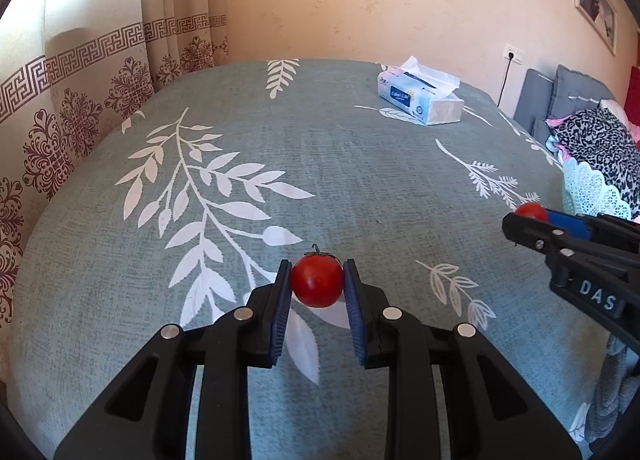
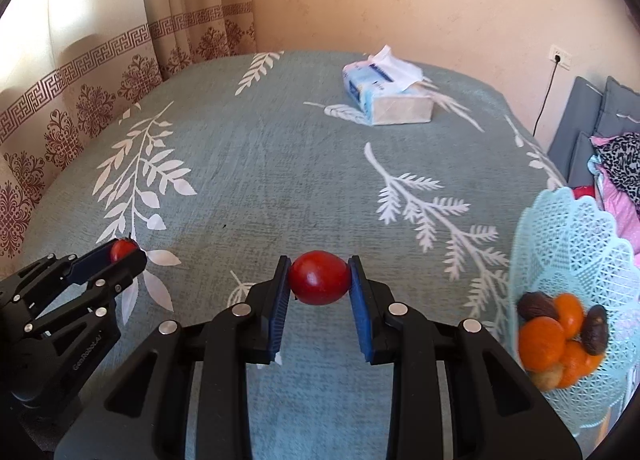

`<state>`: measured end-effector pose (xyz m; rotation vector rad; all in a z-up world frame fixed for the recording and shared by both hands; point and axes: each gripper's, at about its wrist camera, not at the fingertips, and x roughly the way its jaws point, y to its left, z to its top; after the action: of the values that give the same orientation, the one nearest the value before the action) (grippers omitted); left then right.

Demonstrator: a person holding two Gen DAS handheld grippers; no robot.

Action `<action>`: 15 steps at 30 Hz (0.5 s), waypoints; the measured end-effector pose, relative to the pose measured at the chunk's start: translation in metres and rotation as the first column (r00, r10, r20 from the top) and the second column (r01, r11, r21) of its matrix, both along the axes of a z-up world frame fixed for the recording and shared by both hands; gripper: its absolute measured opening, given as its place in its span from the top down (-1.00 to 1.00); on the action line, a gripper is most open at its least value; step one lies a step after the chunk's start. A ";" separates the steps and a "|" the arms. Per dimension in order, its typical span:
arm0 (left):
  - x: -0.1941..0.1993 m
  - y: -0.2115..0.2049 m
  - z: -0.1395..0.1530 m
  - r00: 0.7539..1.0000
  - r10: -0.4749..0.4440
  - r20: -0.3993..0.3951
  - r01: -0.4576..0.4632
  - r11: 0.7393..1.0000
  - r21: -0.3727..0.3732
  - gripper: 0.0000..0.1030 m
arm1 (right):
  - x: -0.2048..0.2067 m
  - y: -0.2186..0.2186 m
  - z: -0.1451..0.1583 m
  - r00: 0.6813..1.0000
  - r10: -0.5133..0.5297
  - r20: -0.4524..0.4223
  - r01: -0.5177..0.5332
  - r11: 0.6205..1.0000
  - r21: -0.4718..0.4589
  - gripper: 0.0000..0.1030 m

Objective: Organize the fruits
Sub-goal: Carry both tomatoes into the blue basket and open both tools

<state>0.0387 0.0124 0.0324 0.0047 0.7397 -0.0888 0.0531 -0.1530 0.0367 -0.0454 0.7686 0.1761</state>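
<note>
Stemmed tomato [image 1: 317, 280] pinched between the blue pads of the left tongs [image 1: 316, 284], raised just above the leaf-print surface [image 1: 360, 180]. Second tomato [image 2: 319, 278] clamped likewise in the right tongs [image 2: 319, 280]. Both tongs pitch downward, side by side. Lace-rimmed basket [image 2: 580, 244] at right holds oranges [image 2: 542, 344]; tissue box [image 2: 384, 92] beyond.

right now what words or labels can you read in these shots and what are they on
"DAS" on the right gripper body, cut off at the picture's edge.
"GenRobot.AI" on the left gripper body.
"Colorful Life", roughly, on the tissue pack; its smaller print is too blurred to read.
The wall picture shows nothing readable.
</note>
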 end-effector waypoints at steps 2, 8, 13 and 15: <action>-0.003 -0.006 0.002 1.000 -0.010 0.003 0.010 1.000 0.004 0.50 | -0.006 -0.006 0.004 1.000 -0.012 0.014 0.012 1.000 0.001 0.42; -0.009 -0.026 0.010 0.999 -0.043 0.016 0.043 0.999 0.016 0.49 | -0.021 -0.029 0.011 0.998 -0.046 0.040 0.045 0.999 0.020 0.42; -0.013 -0.044 0.017 0.997 -0.074 0.029 0.073 0.997 0.032 0.49 | -0.033 -0.052 0.015 0.995 -0.085 0.056 0.082 0.996 0.046 0.42; -0.015 -0.054 0.020 0.995 -0.092 0.035 0.090 0.995 0.037 0.50 | -0.039 -0.066 0.017 0.992 -0.109 0.064 0.106 0.993 0.058 0.42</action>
<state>0.0239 -0.0414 0.0527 0.0734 0.7042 -0.1624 0.0142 -0.2186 0.0538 0.0419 0.6970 0.0927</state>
